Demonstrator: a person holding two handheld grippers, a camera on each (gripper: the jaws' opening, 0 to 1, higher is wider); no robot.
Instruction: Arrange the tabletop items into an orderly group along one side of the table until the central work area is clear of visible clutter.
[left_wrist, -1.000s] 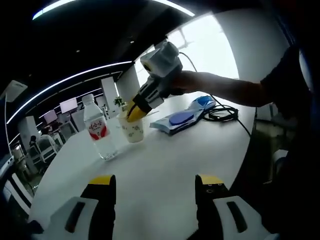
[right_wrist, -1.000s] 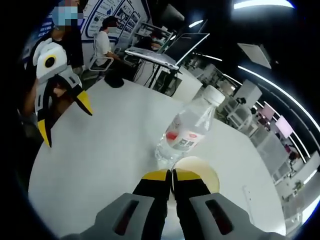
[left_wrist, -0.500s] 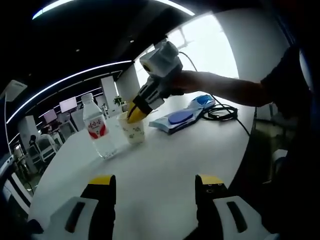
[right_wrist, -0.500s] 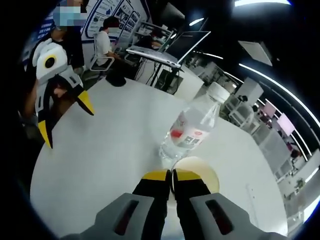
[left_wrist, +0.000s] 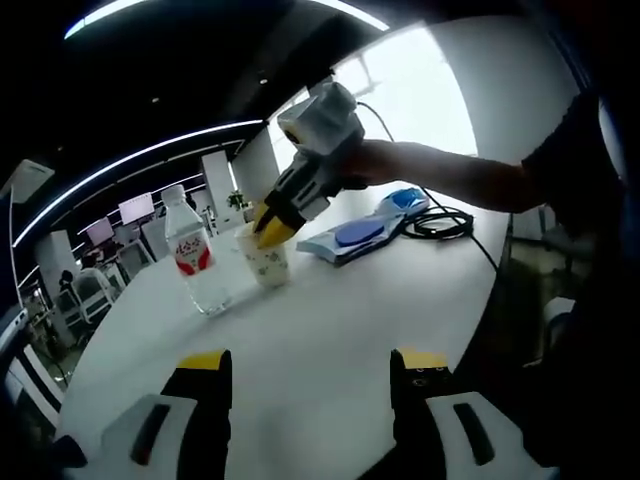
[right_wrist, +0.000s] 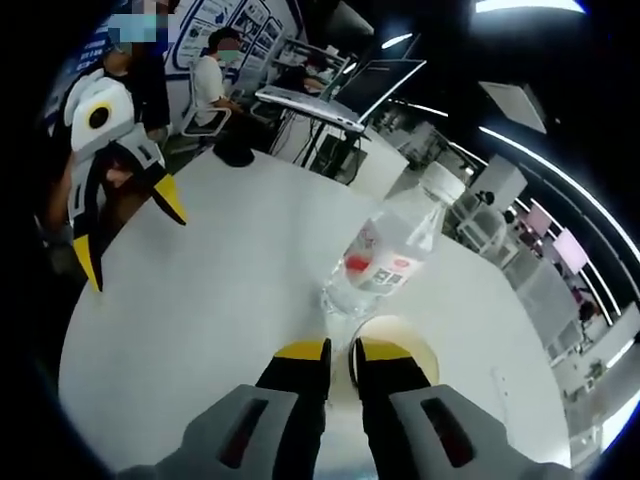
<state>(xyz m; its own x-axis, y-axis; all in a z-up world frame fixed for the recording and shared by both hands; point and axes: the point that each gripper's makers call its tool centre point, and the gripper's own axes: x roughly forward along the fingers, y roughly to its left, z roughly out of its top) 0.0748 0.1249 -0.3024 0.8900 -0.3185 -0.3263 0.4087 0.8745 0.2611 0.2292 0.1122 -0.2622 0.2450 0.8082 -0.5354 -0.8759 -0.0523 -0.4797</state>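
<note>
A patterned paper cup (left_wrist: 266, 262) stands on the round white table (left_wrist: 330, 320), with a clear water bottle (left_wrist: 195, 268) with a red label just to its left. My right gripper (left_wrist: 270, 228) comes down onto the cup's rim. In the right gripper view its jaws (right_wrist: 342, 352) stand slightly apart astride the near rim of the cup (right_wrist: 412, 350), with the bottle (right_wrist: 385, 265) just beyond. My left gripper (left_wrist: 312, 365) is open and holds nothing, low over the near table. It hangs open at the left (right_wrist: 130, 240) of the right gripper view.
Right of the cup lie a white and blue wipes pack (left_wrist: 350, 238), a blue item (left_wrist: 405, 200) and a coiled black cable (left_wrist: 445, 225). A dark object (right_wrist: 232, 152) sits at the table's (right_wrist: 200, 300) far edge. Desks, a laptop (right_wrist: 330, 100) and seated people lie beyond.
My right gripper's jaws, pressed together on the cup's rim before, have parted a little. The cup, bottle and left gripper have stayed in place.
</note>
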